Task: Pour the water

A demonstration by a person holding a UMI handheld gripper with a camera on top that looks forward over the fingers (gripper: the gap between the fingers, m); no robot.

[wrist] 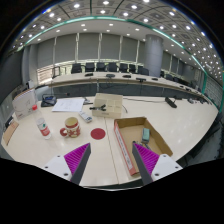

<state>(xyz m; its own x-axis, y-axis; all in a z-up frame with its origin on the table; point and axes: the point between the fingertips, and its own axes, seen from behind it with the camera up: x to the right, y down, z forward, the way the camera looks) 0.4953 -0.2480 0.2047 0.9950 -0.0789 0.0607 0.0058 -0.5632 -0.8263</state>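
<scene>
I can read no text from here. The bottle (43, 128) and the jar (71, 126) on the desk (110, 150) left of the cardboard box (138, 135) carry labels, but their print is too small for me to make out.

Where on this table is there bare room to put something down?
Bare tabletop lies between the gripper jaws, which stand open, up to the red disc. More lies beyond the cardboard box, toward the right. It is crowded to the left, around the bottle and jar.
</scene>
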